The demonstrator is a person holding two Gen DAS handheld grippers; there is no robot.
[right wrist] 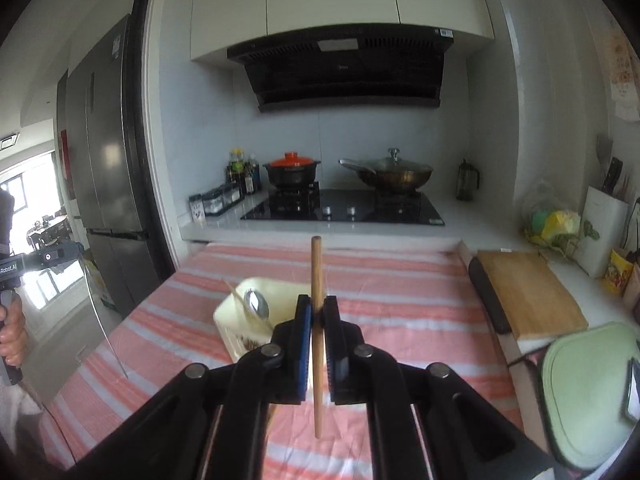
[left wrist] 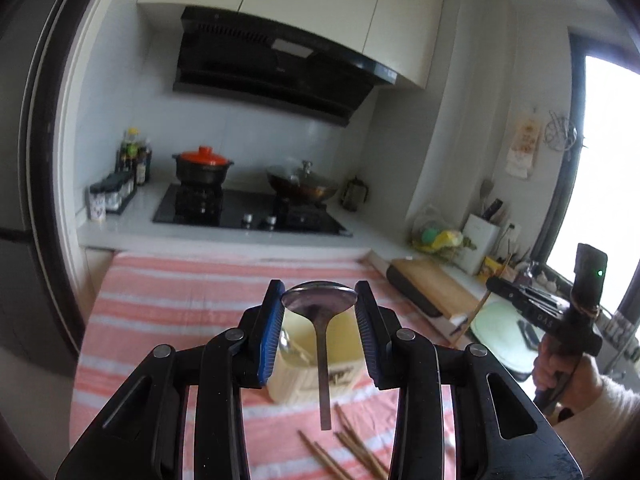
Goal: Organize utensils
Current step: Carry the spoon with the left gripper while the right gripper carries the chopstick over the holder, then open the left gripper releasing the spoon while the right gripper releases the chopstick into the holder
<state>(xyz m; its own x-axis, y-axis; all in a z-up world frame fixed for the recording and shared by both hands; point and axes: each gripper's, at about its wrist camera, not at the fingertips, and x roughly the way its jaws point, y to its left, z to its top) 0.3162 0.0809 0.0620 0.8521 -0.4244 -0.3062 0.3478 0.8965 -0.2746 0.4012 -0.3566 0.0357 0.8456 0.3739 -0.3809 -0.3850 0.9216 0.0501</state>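
My left gripper (left wrist: pixel 319 300) is shut on the bowl of a metal spoon (left wrist: pixel 320 320), whose handle hangs down above the cream utensil holder (left wrist: pixel 298 384). Several wooden chopsticks (left wrist: pixel 348 448) lie on the striped cloth in front of the holder. My right gripper (right wrist: pixel 317 310) is shut on a wooden chopstick (right wrist: pixel 317 280), held upright above the cloth, just right of the holder (right wrist: pixel 240 320). The holder contains a metal spoon (right wrist: pixel 257 304) and a thin chopstick (right wrist: pixel 244 302). The right gripper also shows in the left wrist view (left wrist: pixel 486 282), at the right.
A pink-and-white striped cloth (right wrist: pixel 400 308) covers the counter. Behind are a stove with an orange-lidded pot (right wrist: pixel 293 170) and a lidded wok (right wrist: pixel 394 174). A wooden cutting board (right wrist: pixel 528 292) and a pale green board (right wrist: pixel 588 392) lie to the right. A fridge (right wrist: pixel 104 160) stands left.
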